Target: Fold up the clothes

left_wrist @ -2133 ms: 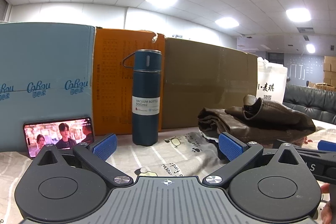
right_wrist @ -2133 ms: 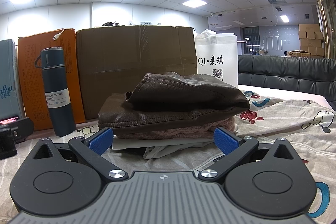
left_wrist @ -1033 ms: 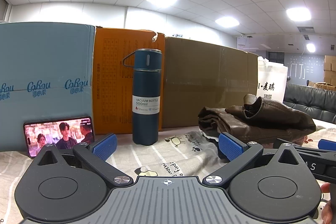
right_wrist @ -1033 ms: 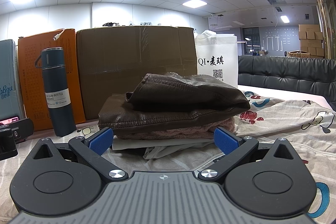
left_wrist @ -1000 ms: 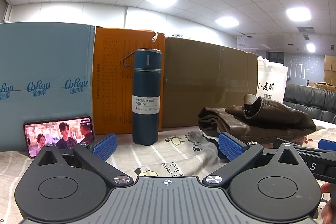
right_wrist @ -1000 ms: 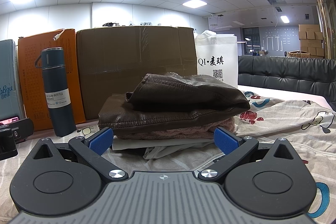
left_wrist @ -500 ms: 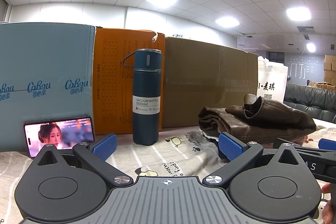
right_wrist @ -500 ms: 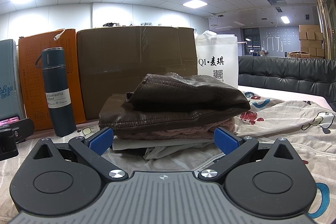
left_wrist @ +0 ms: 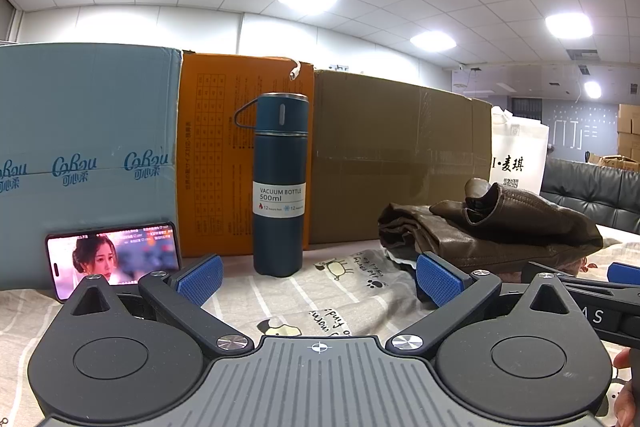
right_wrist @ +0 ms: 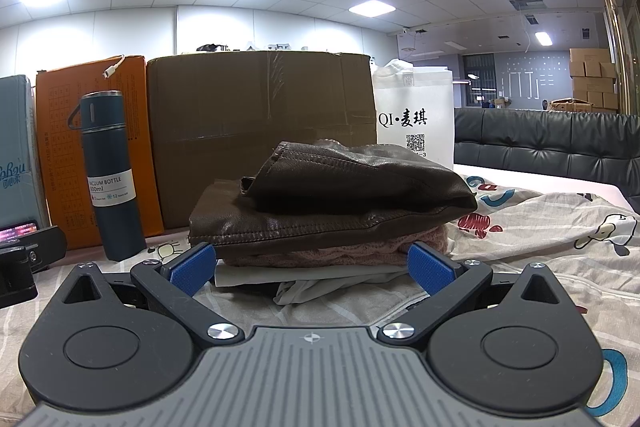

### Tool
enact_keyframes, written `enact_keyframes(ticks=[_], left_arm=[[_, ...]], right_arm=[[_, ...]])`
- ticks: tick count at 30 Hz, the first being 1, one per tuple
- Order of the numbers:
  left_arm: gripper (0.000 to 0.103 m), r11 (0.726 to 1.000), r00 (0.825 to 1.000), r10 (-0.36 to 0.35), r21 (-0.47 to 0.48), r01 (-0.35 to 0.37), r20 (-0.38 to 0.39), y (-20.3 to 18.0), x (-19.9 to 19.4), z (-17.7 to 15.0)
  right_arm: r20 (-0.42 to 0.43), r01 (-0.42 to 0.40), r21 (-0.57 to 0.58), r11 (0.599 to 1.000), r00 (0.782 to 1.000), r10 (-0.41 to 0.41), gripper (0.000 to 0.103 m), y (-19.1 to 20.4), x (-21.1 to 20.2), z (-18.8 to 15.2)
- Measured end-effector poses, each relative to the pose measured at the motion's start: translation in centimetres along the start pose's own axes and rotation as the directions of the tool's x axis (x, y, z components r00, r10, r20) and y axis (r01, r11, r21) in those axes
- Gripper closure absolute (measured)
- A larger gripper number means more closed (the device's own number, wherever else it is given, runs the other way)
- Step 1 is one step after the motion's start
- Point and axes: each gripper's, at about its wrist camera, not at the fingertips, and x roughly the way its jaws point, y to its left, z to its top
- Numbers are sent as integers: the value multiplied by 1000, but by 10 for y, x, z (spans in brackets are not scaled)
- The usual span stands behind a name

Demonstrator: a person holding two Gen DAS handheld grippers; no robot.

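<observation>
Counted on the printed sheet (right_wrist: 540,247): one stack of four folded garments, namely one brown leather jacket (right_wrist: 332,199), one pink knit (right_wrist: 332,253), one white piece (right_wrist: 304,273) and one pale piece (right_wrist: 320,289) at the bottom. Behind: three boxes, one blue (left_wrist: 80,147), one orange (left_wrist: 216,163), one brown (left_wrist: 400,163). One bottle (left_wrist: 280,187). One phone (left_wrist: 112,259). One white bag (right_wrist: 416,115). Two grippers, left (left_wrist: 319,277) and right (right_wrist: 311,265), both with jaws apart and empty.

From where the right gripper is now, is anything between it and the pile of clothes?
Nothing visible is in the way. The right gripper is open and faces the pile of clothes directly, with only the printed sheet under them. The bottle stands off to the left.
</observation>
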Motion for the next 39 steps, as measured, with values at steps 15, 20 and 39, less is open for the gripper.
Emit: enact_keyframes(ticks=[15,20,39], left_arm=[[0,1000,1000,-3,1,3,-1,1,1,1],[0,1000,1000,-7,-4,7,3,1,0,2],[0,997,994,-15,77,7,109,-11,-31,15]], right_arm=[[6,-3,2,1000,1000,3,0,-1,0,0],[22,-14,21,1000,1000,13,0,-2,-4,1],[48,-88,168,982,996,81,0,-14,-58,23]])
